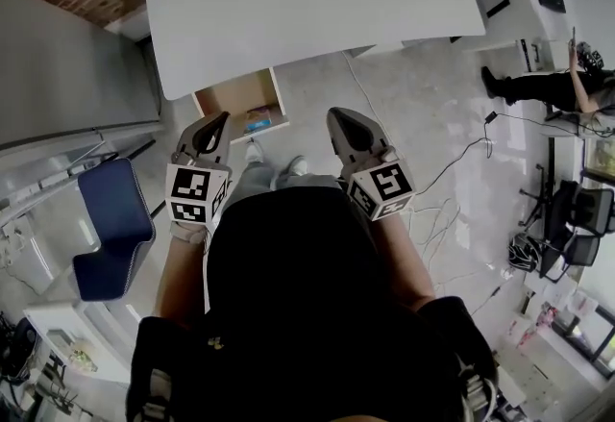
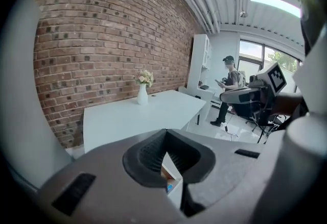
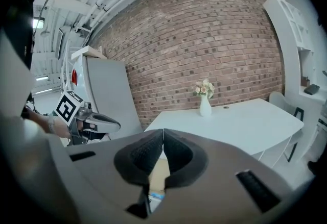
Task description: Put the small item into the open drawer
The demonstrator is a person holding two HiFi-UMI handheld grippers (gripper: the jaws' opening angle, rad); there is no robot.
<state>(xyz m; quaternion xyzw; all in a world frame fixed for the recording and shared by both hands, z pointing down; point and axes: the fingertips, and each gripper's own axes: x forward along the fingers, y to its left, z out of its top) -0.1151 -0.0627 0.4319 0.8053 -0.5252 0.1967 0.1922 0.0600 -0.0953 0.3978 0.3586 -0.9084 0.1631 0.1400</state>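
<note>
left gripper point(image 1: 218, 119) and right gripper point(image 1: 338, 113), jaws closed on nothing, near the open drawer point(image 1: 217, 100).

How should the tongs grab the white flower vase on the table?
The white vase stands upright on the white table, and flowers fill its top. So it is probably best gripped by its narrow neck, just under the flowers, coming in level from the side rather than from above.

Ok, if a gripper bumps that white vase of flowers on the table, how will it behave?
The white vase looks tall and slim with flowers on top, so probably apt to tip. It looks like glazed ceramic, so likely slippery and fragile.
</note>
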